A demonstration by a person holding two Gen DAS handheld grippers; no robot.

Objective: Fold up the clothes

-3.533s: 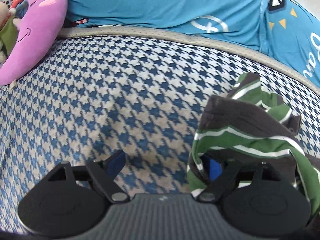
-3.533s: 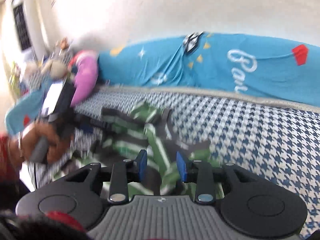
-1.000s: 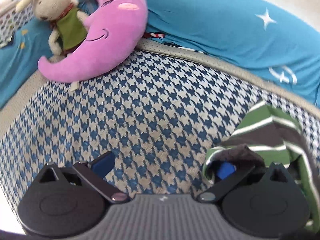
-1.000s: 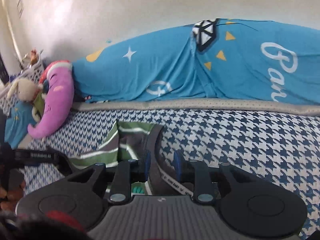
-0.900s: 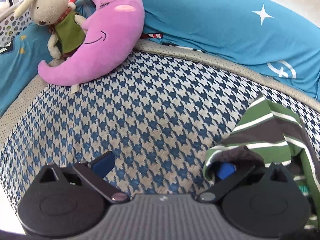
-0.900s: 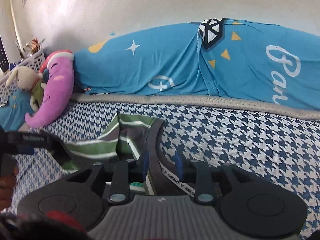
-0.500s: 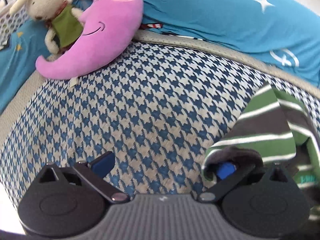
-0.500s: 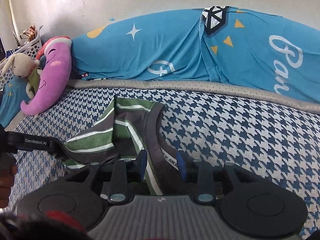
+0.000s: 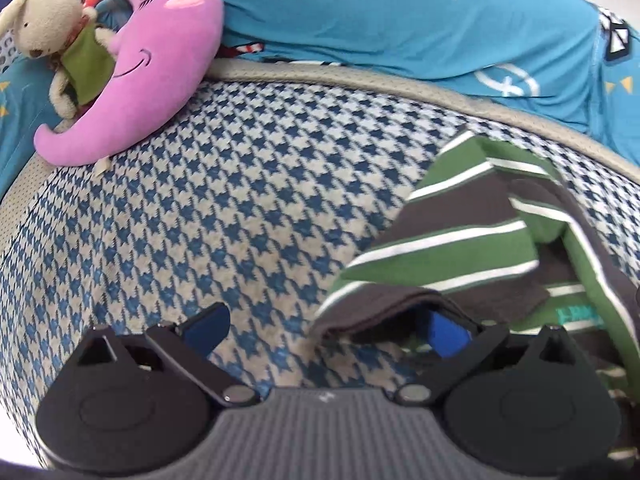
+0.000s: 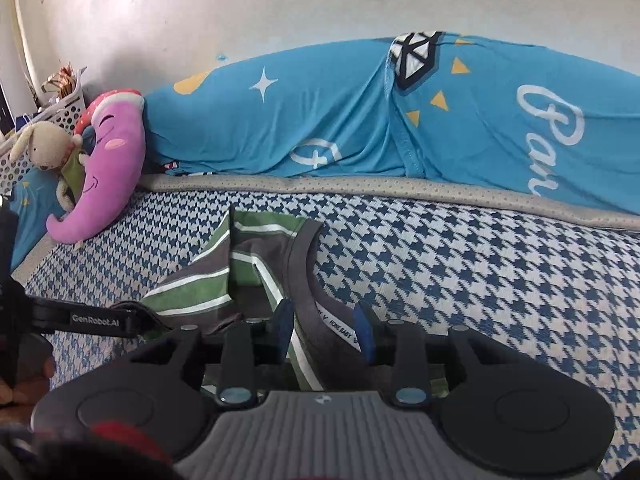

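Far left, a white perforated basket [image 10: 66,114] sits against the wall with papers or packets poking out of its top; what they are is hard to tell. In front of it a beige bunny [image 9: 48,28] in a green vest leans on a pink moon pillow [image 9: 156,60], both at the head of the bed [image 9: 208,216], whose houndstooth cover runs out to a grey piped edge.

The left hand-held gripper [image 9: 326,326] is spread wide over the cover. Its left finger hangs clear above bare cloth, while its right one is tucked under a dark fold of the shirt [image 9: 472,236] and nothing is pinched between the two. From the right wrist view, that same tool reaches in from the left edge with a bit of a hand [image 10: 24,384] behind it, its tip at the shirt's near left corner.

The striped green and brown shirt lies crumpled mid-bed, neckline toward the right. The right hand-held gripper [image 10: 324,330] straddles the collar band, its blue pads apart on either side and not clamping.

Right of the shirt the cover is bare up to the blue sheet [image 10: 360,120] heaped along the wall.
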